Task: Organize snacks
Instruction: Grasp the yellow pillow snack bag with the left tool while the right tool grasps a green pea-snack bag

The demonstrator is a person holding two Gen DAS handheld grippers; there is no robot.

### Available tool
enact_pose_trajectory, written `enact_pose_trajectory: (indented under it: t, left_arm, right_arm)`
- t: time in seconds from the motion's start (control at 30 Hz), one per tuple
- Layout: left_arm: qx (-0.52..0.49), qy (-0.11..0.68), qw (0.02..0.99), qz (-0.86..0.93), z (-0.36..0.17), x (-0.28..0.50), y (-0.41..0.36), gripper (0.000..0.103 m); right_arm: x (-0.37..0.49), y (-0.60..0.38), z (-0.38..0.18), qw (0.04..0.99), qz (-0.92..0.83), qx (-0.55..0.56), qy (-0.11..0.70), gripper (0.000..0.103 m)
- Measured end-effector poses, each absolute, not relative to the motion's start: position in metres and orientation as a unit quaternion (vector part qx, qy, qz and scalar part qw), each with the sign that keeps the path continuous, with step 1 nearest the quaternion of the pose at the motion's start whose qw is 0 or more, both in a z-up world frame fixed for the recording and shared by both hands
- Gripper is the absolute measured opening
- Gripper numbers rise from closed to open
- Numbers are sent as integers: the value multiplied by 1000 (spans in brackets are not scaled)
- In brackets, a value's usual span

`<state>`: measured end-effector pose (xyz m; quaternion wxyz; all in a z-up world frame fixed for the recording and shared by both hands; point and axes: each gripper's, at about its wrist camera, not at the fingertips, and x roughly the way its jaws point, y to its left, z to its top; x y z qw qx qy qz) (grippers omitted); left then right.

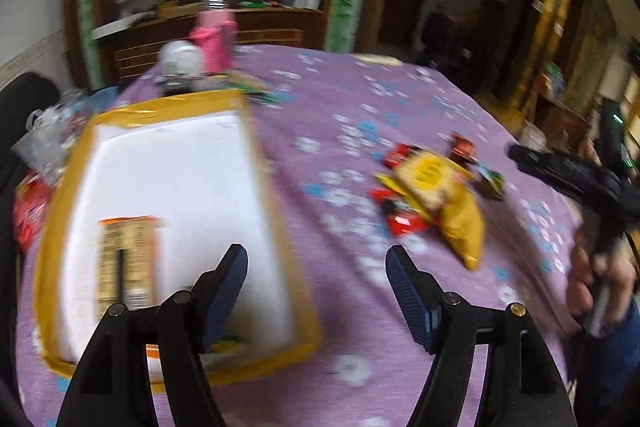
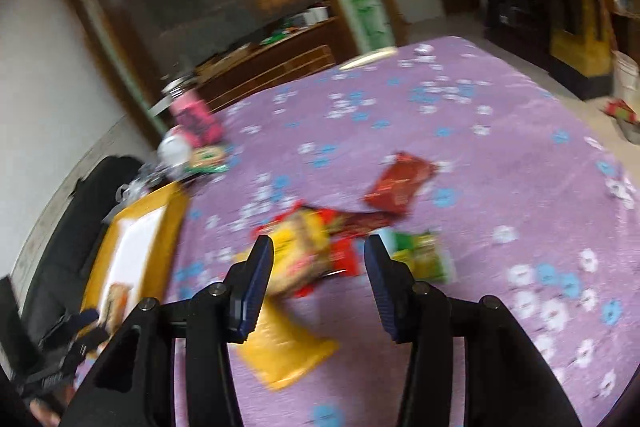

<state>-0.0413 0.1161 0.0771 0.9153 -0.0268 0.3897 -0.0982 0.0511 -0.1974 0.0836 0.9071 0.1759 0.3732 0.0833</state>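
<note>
Below, the left gripper (image 1: 316, 259) hangs released over the foam-white, tape-edged box (image 1: 172, 195); just ahead of the right gripper (image 2: 319, 251), also released and empty, crinkly snack packets (image 2: 320, 247) lie heaped on flowered cloth (image 2: 480, 147).

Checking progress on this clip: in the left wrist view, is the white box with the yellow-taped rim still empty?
No: one snack packet with an orange top edge already lies inside the white box.

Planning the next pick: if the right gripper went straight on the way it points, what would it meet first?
Most likely the yellow snack bag, lying between the open fingers of the right gripper in the right wrist view; blur leaves depth unclear.
</note>
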Motion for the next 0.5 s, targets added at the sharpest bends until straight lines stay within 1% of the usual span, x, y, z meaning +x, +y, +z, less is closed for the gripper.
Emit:
enact_pose_trajectory:
  t: [0.03, 0.1, 0.13, 0.27, 0.37, 0.5]
  left_arm:
    - [-21, 396, 911, -111, 76, -39, 102, 77]
    - [-17, 407, 904, -129, 72, -34, 81, 86]
    - [-18, 419, 897, -141, 68, -29, 66, 87]
    - [-14, 447, 879, -165, 55, -14, 23, 88]
    - [-8, 464, 873, -151, 43, 3, -5, 88]
    - [-27, 483, 867, -117, 32, 25, -20, 88]
  right_arm:
    - [53, -210, 78, 906, 69, 188, 373, 53]
    - [55, -230, 66, 901, 54, 215, 373, 53]
    - [57, -238, 60, 896, 47, 229, 377, 53]
    - [63, -258, 43, 874, 47, 281, 394, 53]
    - [62, -261, 44, 875, 47, 283, 390, 53]
    - [61, -259, 44, 875, 53, 282, 389, 53]
